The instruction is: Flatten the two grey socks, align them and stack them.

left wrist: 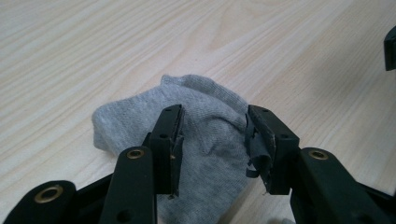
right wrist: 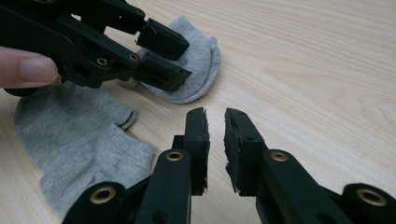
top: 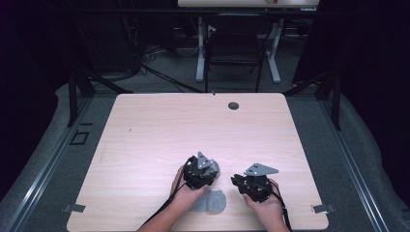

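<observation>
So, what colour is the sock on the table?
Plain light grey sock; the left gripper view shows it best.

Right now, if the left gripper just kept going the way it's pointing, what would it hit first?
The grey sock. The left gripper points down at it, open jaws on either side of the fabric, so it would likely press into the sock and then the table beneath.

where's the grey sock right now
The grey sock lies near the table's front edge in the high view, between the two hands, with its far end under the open left gripper.
</observation>
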`<state>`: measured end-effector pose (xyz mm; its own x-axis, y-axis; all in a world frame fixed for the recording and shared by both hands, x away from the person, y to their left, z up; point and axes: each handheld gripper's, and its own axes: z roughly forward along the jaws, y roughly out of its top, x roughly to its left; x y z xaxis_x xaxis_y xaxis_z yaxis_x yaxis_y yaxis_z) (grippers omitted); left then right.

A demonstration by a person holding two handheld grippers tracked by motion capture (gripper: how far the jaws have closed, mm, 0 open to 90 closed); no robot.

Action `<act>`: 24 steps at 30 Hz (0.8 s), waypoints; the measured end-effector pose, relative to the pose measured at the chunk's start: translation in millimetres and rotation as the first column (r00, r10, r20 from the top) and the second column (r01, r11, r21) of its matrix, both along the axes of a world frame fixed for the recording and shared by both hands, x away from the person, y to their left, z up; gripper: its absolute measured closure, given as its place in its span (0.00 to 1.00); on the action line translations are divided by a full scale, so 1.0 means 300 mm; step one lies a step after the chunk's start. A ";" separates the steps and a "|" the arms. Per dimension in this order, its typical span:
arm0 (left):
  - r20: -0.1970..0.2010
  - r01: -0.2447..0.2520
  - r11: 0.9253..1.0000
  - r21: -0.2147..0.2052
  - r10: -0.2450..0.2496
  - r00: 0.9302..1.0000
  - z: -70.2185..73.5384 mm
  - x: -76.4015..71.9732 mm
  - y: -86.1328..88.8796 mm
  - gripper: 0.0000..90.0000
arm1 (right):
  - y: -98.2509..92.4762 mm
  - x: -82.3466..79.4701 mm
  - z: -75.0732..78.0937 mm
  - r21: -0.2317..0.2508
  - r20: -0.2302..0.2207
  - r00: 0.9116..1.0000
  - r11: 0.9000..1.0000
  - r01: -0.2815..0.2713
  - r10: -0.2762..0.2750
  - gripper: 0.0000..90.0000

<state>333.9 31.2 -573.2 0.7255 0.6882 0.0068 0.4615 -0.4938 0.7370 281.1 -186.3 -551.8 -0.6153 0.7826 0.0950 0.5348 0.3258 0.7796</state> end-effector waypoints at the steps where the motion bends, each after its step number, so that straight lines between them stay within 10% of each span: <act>1: -0.002 0.001 1.000 0.004 -0.001 1.000 -0.005 0.000 -0.001 0.70 | 0.000 0.000 -0.001 0.006 0.002 1.000 1.000 0.005 -0.005 0.88; 9: 0.006 0.024 1.000 0.014 -0.024 1.000 -0.002 -0.010 0.002 0.99 | 0.009 0.004 -0.004 0.009 0.002 1.000 1.000 -0.002 0.002 0.88; 24: 0.052 0.019 0.997 -0.072 -0.016 0.999 0.079 -0.040 0.053 1.00 | 0.077 0.041 -0.009 -0.044 -0.013 0.999 0.998 -0.053 0.052 0.98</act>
